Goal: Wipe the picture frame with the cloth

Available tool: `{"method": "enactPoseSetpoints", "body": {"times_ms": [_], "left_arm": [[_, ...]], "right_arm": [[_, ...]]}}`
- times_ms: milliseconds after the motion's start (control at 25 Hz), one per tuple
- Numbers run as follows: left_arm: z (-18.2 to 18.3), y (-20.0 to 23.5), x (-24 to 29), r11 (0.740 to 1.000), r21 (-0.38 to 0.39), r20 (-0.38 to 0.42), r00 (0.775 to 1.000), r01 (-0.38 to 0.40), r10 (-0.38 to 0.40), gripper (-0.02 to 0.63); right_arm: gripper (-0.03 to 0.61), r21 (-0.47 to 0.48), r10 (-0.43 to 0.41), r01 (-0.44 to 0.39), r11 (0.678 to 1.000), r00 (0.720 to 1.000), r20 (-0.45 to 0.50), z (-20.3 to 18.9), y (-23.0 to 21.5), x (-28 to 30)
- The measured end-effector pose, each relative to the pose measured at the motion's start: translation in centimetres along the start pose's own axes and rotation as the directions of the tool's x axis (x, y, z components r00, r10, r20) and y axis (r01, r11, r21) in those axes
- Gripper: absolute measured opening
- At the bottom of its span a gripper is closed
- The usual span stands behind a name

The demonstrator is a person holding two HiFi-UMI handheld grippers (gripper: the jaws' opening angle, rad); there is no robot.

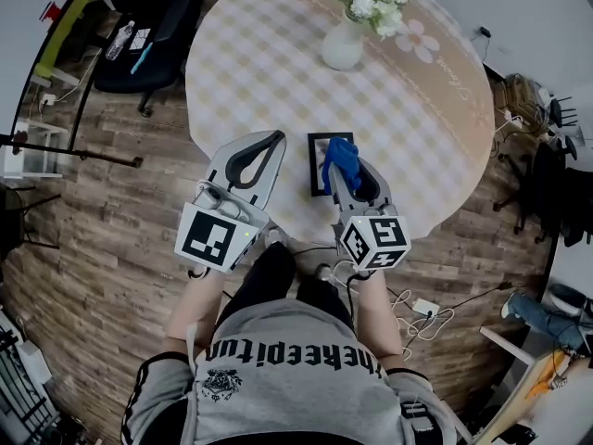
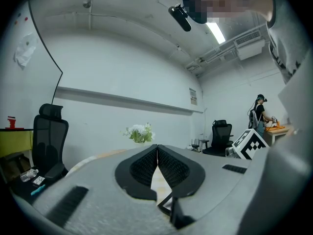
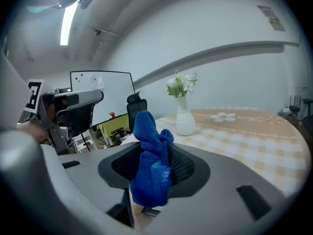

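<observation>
A small black picture frame [image 1: 317, 158] lies flat on the checked round table [image 1: 417, 146], near its front edge. A blue cloth [image 1: 339, 159] is bunched over the frame's right side, and my right gripper [image 1: 345, 163] is shut on it. In the right gripper view the blue cloth [image 3: 151, 165] stands up between the jaws and hides the tips of that right gripper [image 3: 154, 148]. My left gripper [image 1: 275, 138] is shut with nothing in it and hovers just left of the frame. In the left gripper view the left gripper [image 2: 157, 147] has its pads pressed together.
A white vase of white flowers [image 1: 345, 43] stands at the table's far side. A black office chair [image 1: 148, 35] sits on the wooden floor beyond the table's left. Cables and a power strip [image 1: 424, 307] lie on the floor at the right. A person [image 2: 258, 114] stands far off.
</observation>
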State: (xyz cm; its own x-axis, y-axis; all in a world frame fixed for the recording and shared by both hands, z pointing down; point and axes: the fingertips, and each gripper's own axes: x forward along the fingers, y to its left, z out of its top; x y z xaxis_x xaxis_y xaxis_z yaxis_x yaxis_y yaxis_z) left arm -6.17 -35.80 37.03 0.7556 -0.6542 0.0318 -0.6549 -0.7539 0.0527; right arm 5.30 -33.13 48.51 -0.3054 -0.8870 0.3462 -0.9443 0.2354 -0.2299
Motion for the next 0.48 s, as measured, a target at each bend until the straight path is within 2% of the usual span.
{"method": "enactPoseSetpoints", "body": {"times_ms": [200, 480], "left_arm": [[-1.2, 0.7, 0.1, 1.0, -0.022, -0.021, 1.0, 0.002, -0.002, 0.017], [-2.3, 2.0, -0.4, 0.999, -0.048, -0.037, 0.999, -0.009, 0.008, 0.017]], "right_arm": [[0.155, 0.007, -0.006, 0.006, 1.0, 0.998, -0.062, -2.2, -0.3, 1.5], [0.158, -0.056, -0.014, 0.005, 0.998, 0.986, -0.164, -4.2, 0.0, 4.6]]}}
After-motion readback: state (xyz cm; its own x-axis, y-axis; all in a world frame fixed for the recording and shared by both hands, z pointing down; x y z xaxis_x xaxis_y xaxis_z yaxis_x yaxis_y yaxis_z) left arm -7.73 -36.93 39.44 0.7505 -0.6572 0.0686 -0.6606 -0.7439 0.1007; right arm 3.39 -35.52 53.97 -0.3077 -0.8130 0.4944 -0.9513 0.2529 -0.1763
